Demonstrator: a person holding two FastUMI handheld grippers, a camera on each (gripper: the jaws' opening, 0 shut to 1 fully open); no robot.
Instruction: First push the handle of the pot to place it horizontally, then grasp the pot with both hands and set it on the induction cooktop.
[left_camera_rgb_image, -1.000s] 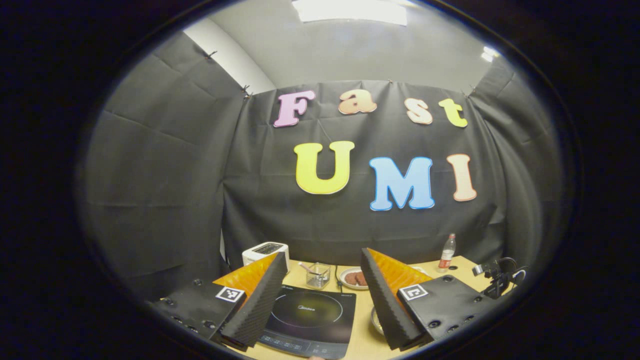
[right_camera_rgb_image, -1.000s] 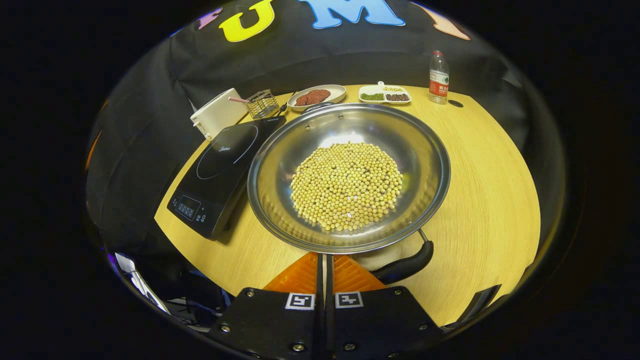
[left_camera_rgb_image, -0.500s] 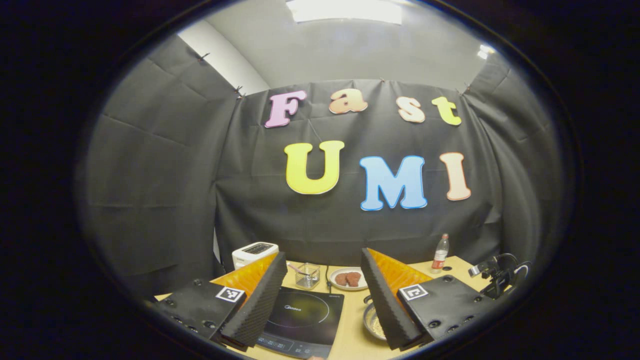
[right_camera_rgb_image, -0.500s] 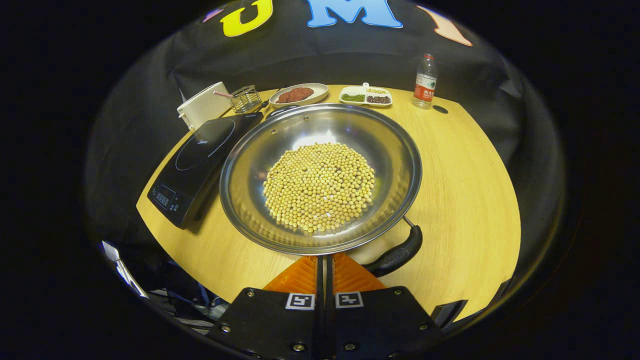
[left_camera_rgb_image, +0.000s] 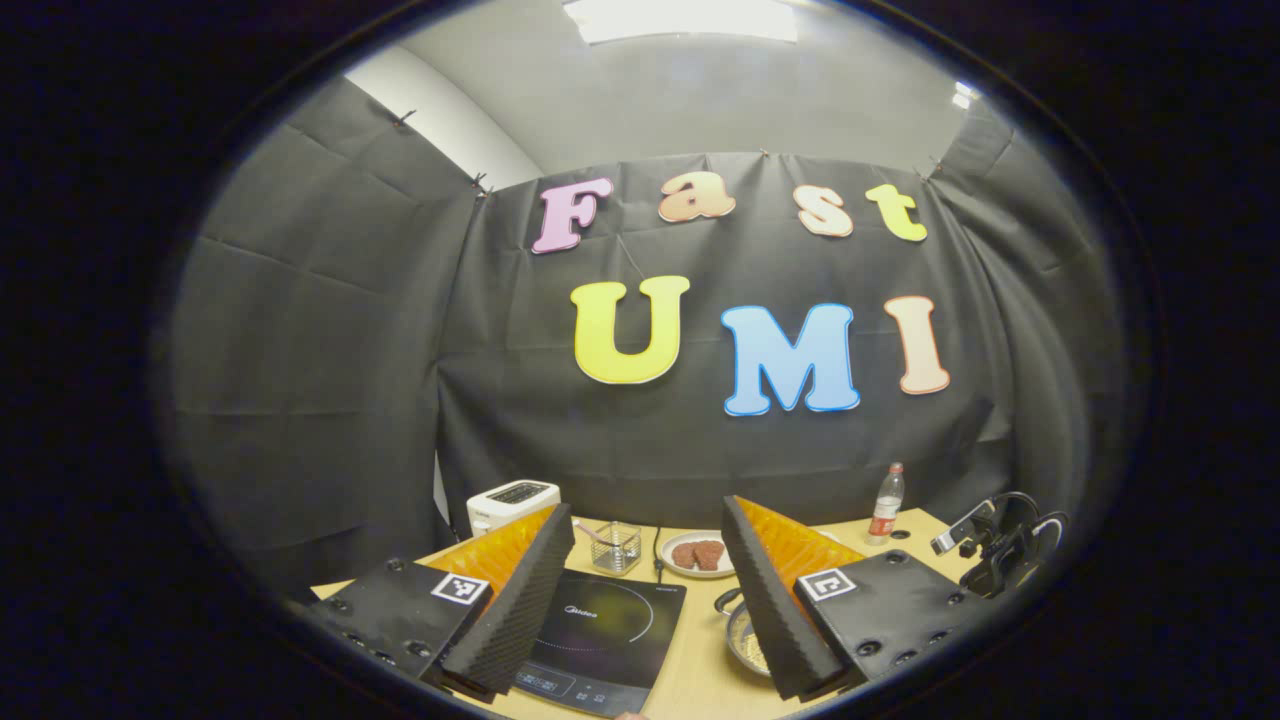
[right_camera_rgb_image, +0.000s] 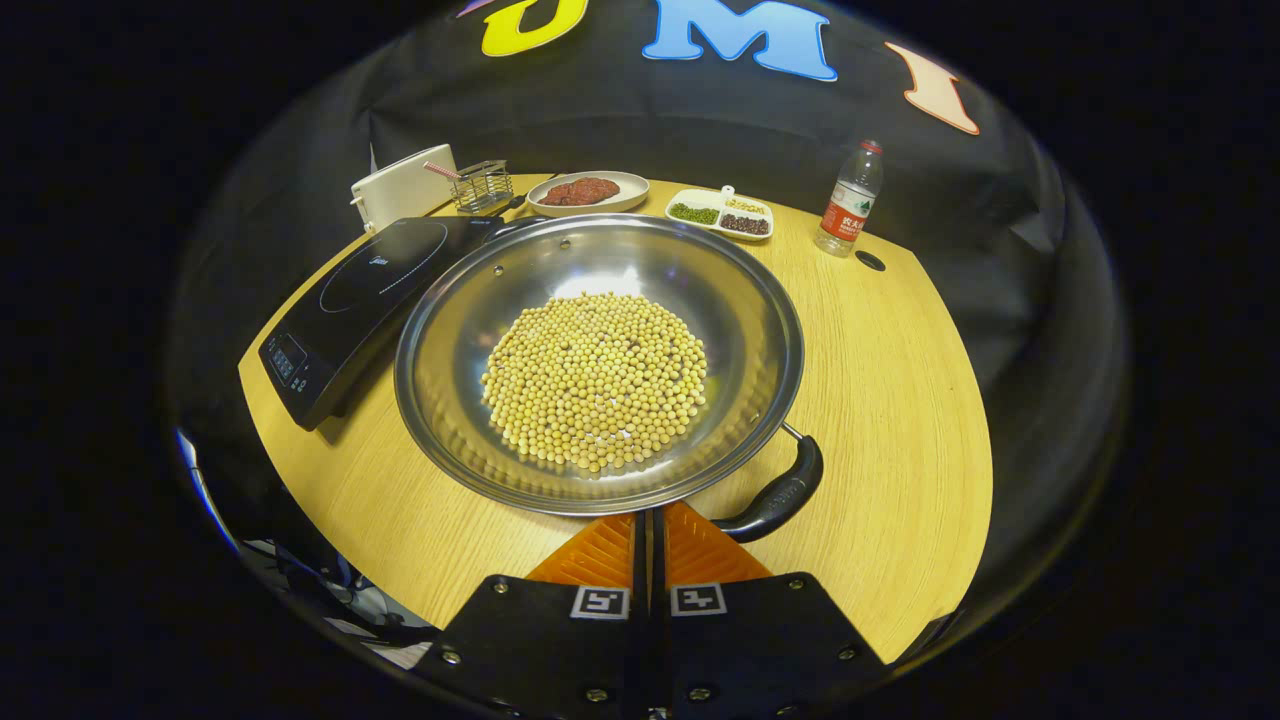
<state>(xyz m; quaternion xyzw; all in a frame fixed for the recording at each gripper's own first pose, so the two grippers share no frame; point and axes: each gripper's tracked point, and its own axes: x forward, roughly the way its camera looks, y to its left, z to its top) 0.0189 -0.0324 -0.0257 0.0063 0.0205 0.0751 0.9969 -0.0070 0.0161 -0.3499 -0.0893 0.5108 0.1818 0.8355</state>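
- Stainless steel pot, wide and shallow with a heap of pale soybeans in its bottom, sits on the wooden table just to the right of the induction cooktop, its rim at or slightly over the cooktop's near edge; it is not on the cooking ring.
- Black pot handle juts from the rim's near right side, slanting toward the camera rather than lying level across the right gripper view, so the first step looks unfinished or only part done.
- Right gripper has its fingers pressed together with nothing between them, tips at the pot's near rim and just left of the handle; whether they touch the rim I cannot tell. That pose suits a push on the handle.
- Left gripper is spread wide and holds nothing, raised and looking over the cooktop, with a sliver of the pot just right of the cooktop.
- Beyond the pot stand a white toaster, a small wire basket, a plate of reddish food, a divided dish and a bottle, all clear of the path to the cooktop.
- Left to do, by my reading: finish swinging the handle level, grip the pot with both grippers, lift and set it on the ring. A tilted lift could spill the beans.
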